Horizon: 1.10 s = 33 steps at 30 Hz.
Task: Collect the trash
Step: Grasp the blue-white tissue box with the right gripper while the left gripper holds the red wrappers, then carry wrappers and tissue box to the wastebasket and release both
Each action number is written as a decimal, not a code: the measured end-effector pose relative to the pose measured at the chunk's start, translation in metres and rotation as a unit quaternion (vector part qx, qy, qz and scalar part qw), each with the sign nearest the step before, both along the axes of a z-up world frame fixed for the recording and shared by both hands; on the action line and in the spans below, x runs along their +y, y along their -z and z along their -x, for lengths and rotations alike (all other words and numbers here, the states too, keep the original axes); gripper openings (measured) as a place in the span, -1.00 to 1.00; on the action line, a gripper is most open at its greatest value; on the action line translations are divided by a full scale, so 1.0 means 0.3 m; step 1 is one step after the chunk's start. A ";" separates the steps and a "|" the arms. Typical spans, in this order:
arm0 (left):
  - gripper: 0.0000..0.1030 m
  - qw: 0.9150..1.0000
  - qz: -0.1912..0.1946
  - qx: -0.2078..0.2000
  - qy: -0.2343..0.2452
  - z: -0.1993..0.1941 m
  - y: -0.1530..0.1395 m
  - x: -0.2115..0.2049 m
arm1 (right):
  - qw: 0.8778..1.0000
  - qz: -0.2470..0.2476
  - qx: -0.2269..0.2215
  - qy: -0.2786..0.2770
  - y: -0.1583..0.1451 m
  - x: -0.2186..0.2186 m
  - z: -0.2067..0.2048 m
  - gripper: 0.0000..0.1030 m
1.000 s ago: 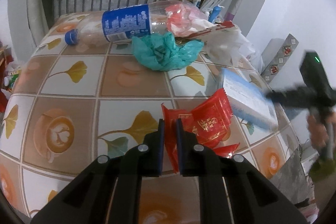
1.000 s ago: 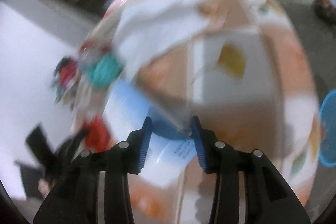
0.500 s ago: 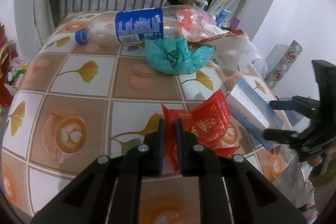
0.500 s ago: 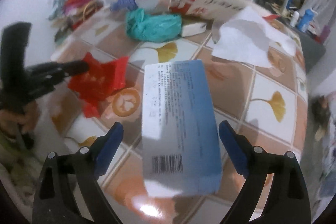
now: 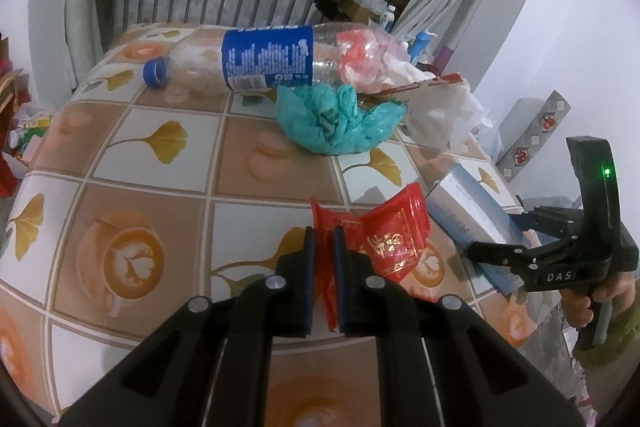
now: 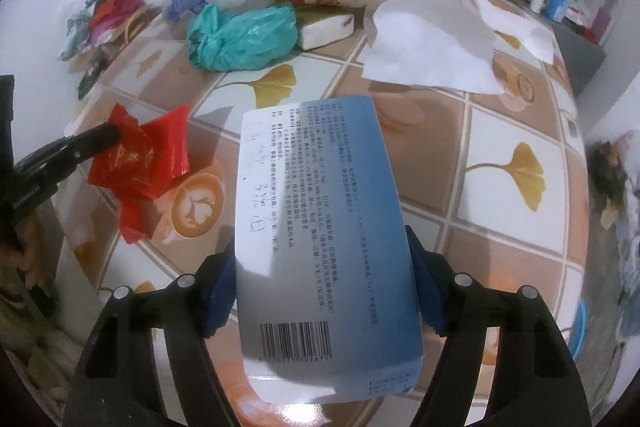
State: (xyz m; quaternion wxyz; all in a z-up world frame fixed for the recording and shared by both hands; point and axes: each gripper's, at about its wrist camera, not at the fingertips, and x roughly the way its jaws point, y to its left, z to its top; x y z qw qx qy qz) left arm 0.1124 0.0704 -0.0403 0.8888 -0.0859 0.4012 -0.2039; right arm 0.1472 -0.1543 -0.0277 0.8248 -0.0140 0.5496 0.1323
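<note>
While the blue-white box (image 6: 320, 227) lies flat at the worktop (image 6: 500, 227) edge, right tool (image 6: 320, 287) straddles it w/ pads at both long sides, grip not clearly tight; left tool (image 5: 322, 267) is clamped on the red wrapper (image 5: 384, 239). Step: grabbing trash. Next: firm squeeze, lift both clear; bottle (image 5: 256, 61) & teal bag (image 5: 336, 119) remain

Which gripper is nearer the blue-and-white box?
Right. The right gripper straddles the blue-and-white box, a finger on each long side. The left gripper is off to the side, shut on the red wrapper.
</note>
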 end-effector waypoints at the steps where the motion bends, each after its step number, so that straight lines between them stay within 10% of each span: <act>1: -0.85 1.000 0.000 -0.003 0.000 0.001 -0.007 0.001 | 1.000 -0.003 -0.002 0.003 -0.005 -0.006 0.004 0.34; 19: -0.85 0.997 -0.010 -0.072 0.036 0.067 -0.226 -0.106 | 0.989 -0.107 -0.059 0.083 -0.156 -0.184 0.163 0.33; 33: -0.85 0.967 -0.028 -0.120 0.224 0.047 -0.389 -0.681 | 0.939 -0.144 -0.115 0.290 -0.201 -0.660 0.500 0.33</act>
